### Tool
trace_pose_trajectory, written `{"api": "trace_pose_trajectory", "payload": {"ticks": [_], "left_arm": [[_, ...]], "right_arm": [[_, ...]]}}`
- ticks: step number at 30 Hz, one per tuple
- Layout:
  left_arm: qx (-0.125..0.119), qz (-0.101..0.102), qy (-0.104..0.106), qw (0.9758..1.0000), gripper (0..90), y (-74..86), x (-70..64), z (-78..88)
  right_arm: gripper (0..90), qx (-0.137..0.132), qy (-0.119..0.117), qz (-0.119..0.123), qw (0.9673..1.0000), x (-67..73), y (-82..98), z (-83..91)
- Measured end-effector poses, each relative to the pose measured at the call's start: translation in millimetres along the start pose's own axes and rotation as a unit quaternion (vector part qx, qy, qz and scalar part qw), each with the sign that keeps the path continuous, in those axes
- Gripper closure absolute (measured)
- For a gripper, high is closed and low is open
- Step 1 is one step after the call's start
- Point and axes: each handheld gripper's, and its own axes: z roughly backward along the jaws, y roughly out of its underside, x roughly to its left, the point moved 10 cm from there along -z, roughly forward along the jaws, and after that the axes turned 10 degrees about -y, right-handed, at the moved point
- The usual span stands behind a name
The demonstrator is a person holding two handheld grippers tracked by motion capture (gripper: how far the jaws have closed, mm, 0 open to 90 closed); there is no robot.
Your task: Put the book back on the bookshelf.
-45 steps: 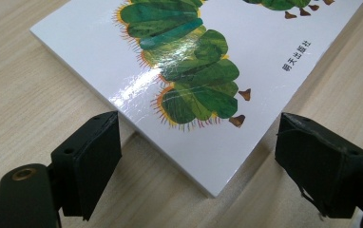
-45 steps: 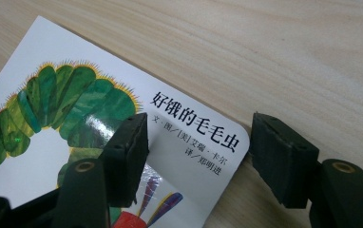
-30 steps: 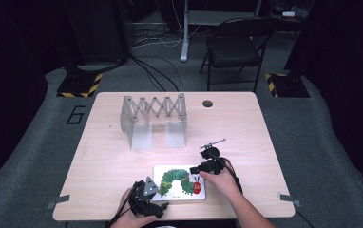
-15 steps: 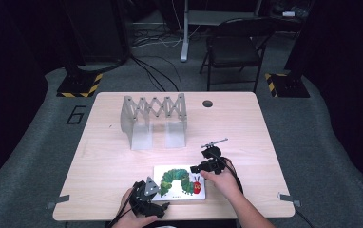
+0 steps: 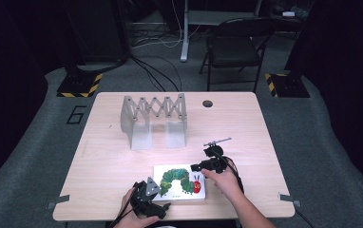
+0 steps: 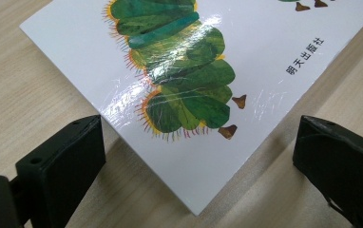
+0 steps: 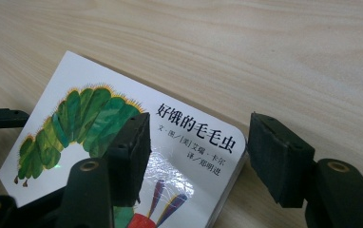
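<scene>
Two grippers work at a picture book (image 5: 179, 182) lying flat near the table's (image 5: 113, 156) front edge in the high view: left gripper (image 5: 152, 202) at its near-left corner, right gripper (image 5: 198, 167) at its far-right corner. Left gripper view: jaws wide, just opened further, flanking the book's corner (image 6: 196, 202) without touching. Right gripper view: jaws closing, straddling the rounded corner (image 7: 234, 142), not yet pressing.

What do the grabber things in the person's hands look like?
Both are black. The left gripper has a grey three-cornered plate on top and wide, blocky jaws with small round holes. The right gripper has thick square pads and brass-coloured rivets. Thin black cables trail from both. The forearms are bare, no sleeves.
</scene>
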Motion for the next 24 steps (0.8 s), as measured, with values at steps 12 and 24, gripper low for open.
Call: {"api": "trace_pose_trajectory", "payload": {"ticks": [12, 24], "left_arm": [[0.003, 0.004, -0.013, 0.9999, 0.0, -0.8, 1.9, -2.1], [0.009, 0.021, -0.028, 0.9993, 0.0, -0.7, 5.5, -2.5]], "right_arm": [[40.9, -0.011, -0.007, 0.004, 0.9999, 6.8, -2.5, 7.0], [40.8, -0.019, -0.004, 0.017, 0.9997, 17.8, -4.7, 13.1]]}}
